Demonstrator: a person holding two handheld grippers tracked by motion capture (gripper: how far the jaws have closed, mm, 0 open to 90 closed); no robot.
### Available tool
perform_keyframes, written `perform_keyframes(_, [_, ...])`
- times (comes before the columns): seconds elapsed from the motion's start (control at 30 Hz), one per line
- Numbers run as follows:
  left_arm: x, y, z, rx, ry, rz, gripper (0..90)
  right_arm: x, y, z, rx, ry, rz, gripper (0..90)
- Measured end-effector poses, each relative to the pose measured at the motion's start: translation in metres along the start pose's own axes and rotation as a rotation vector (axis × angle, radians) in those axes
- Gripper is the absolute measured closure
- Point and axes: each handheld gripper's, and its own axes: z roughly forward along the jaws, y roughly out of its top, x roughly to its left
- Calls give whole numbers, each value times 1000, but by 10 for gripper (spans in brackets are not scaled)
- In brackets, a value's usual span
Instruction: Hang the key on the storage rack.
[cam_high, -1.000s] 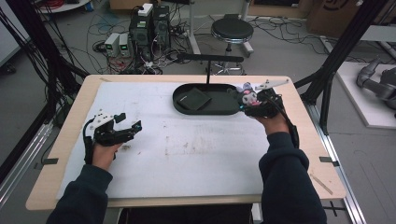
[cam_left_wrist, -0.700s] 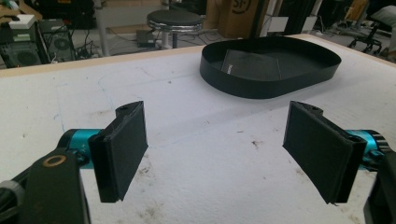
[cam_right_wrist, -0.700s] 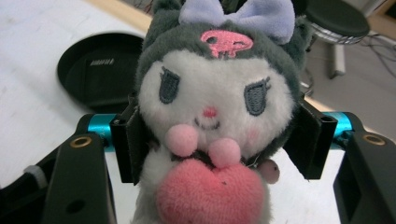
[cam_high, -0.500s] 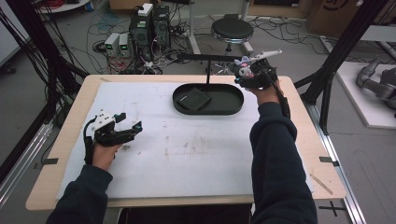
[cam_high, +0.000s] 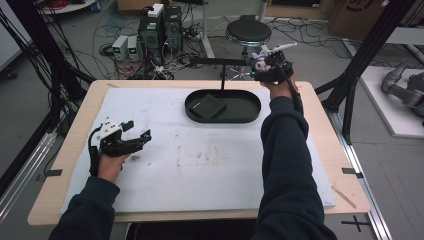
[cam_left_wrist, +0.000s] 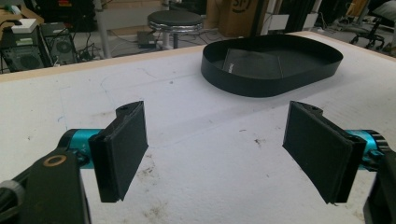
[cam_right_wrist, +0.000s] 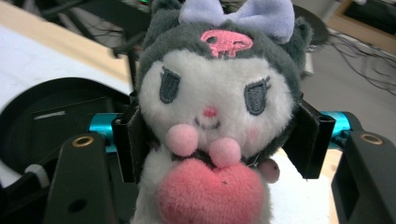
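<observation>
Plush toy (cam_right_wrist: 212, 116) squeezed between right gripper (cam_right_wrist: 219, 135) jaws, seemingly above table edge.

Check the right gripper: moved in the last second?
Yes. The right gripper, shut on the plush, went from the tray's right end up and away, past the table's far edge, beside the stand's crossbar.

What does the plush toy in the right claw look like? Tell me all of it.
The plush toy is soft and fuzzy, with a white face, a dark grey hood bearing a pink skull patch, a lilac bow on top, stitched grey eyes, two pink paws and a pink heart below them. It faces the camera upright, pinched at both sides by the right claw, held up past the table's far edge, near the black tray.
</observation>
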Motion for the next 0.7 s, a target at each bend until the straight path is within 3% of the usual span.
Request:
perform_keyframes(0.17, [2, 0, -2, 0, 7, -8, 215, -10, -12, 4, 60, -75, 69, 339])
perform_keyframes(0.3, [2, 0, -2, -2, 6, -7, 219, -13, -32, 15, 118, -56, 108, 346])
perform_keyframes(0.37, [2, 0, -2, -3, 3, -5, 220, -10, -38, 20, 143, -48, 102, 347])
perform_keyframes(0.57, [2, 0, -2, -4, 3, -11, 222, 3, -41, 38, 198, -37, 81, 353])
perform_keyframes(0.7, [1, 0, -2, -5, 0, -14, 222, 13, -42, 49, 193, -10, 82, 352])
